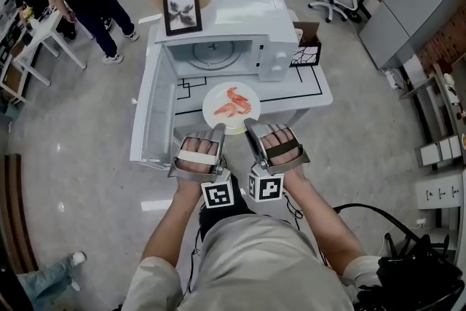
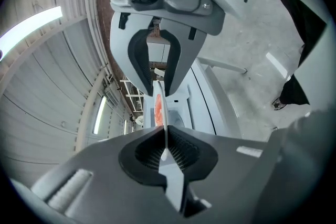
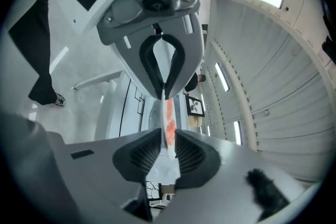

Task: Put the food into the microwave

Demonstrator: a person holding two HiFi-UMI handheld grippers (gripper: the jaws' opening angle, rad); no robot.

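on the white table (image 1: 309,87), just before the white microwave oven (image 1: 218,33) whose door (image 1: 153,113) hangs open, a round white plate (image 1: 211,113) of orange-red food (image 1: 233,104) is set. its near rim is clamped by the left gripper (image 2: 165,139), jaws narrow. the right gripper (image 3: 167,149) (rolled on its side, like the other) is closing, the rim between its pads, a sliver of gap showing.

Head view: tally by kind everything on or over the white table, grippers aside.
White microwave, door open: 1
Round white plate of orange-red food: 1
Black-framed picture: 1
Brown cardboard box: 1
Total: 4
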